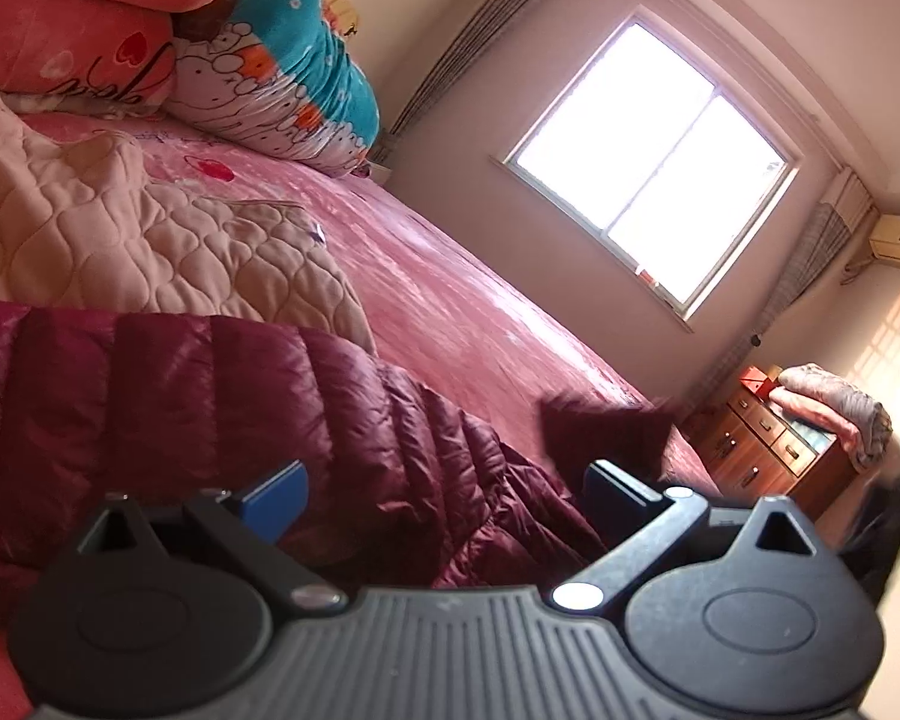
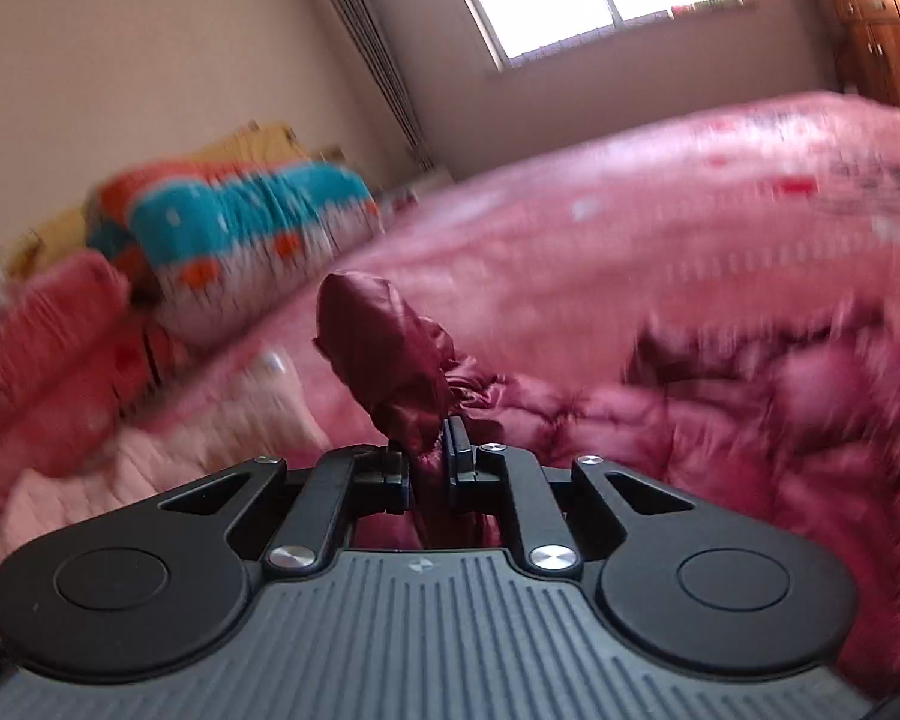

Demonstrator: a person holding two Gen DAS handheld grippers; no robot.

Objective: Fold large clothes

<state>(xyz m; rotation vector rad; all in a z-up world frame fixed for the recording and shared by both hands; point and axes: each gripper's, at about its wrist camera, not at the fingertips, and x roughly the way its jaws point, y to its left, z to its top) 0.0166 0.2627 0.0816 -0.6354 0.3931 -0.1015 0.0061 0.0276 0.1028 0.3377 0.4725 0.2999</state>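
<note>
Pillows (image 1: 78, 42): upper left of the left wrist view, red ones with a teal and white cushion (image 1: 294, 54) leaning beside them.
Cream quilted garment (image 1: 120, 228): left of centre in that view, spread on the pink bedspread (image 1: 462, 300), its lower edge meeting the jacket.
Maroon puffer jacket (image 1: 210, 408): lower left to centre of the left wrist view, lying on the bed; in the right wrist view it fills the lower right, blurred.
Left gripper (image 1: 444, 498): bottom centre, blue pads wide apart over the jacket, nothing pinched between them.
Window (image 1: 654, 162): upper right, bright.
Wooden dresser (image 1: 768, 450): right edge, folded bedding on top.
Right gripper (image 2: 429, 453): bottom centre of its own view, jaws clamped together on a bunched fold of the jacket, which sticks up above the fingers.
</note>
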